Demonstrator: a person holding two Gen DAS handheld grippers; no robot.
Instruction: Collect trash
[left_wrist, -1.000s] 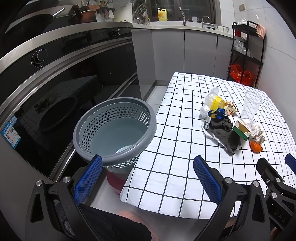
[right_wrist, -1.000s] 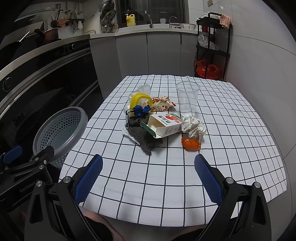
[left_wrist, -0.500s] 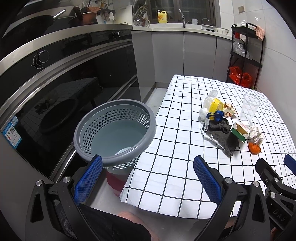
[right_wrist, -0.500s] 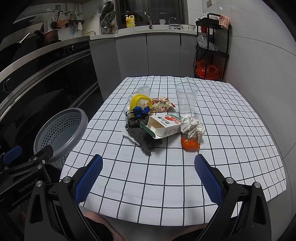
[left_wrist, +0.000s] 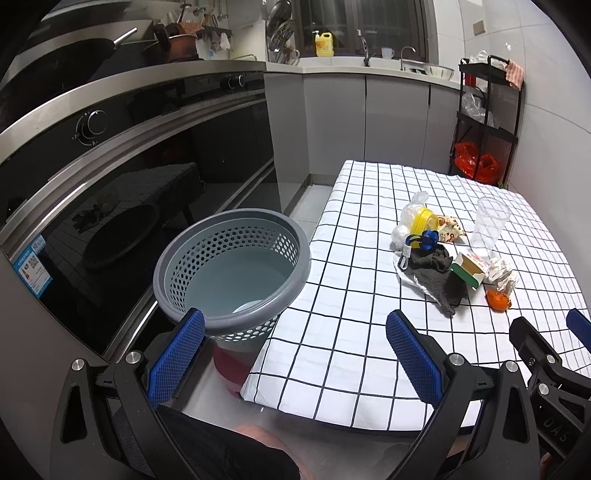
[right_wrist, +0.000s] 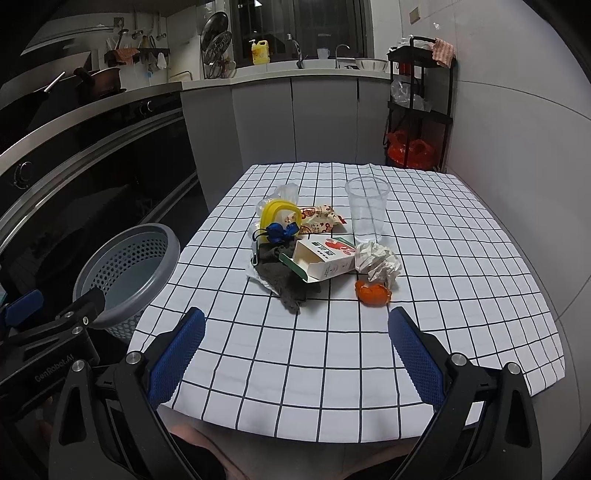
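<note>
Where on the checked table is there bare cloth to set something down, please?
The near strip of the table, between the pile and the front edge, is bare, as is the right side beyond the crumpled paper. The far edge behind the plastic cup is free. It is crowded mid-table around the carton and grey rag.

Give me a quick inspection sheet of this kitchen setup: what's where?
Surface: table under a checked cloth.
Job's things: grey basket beside the table's left edge; clear cup upright; open carton, crumpled paper, orange peel, snack wrapper, dark rag clustered mid-table.
Clutter: yellow-lidded container.
Grippers: left gripper and right gripper both open, empty.
Cables: nothing seen.
Surroundings: oven, black rack.
</note>
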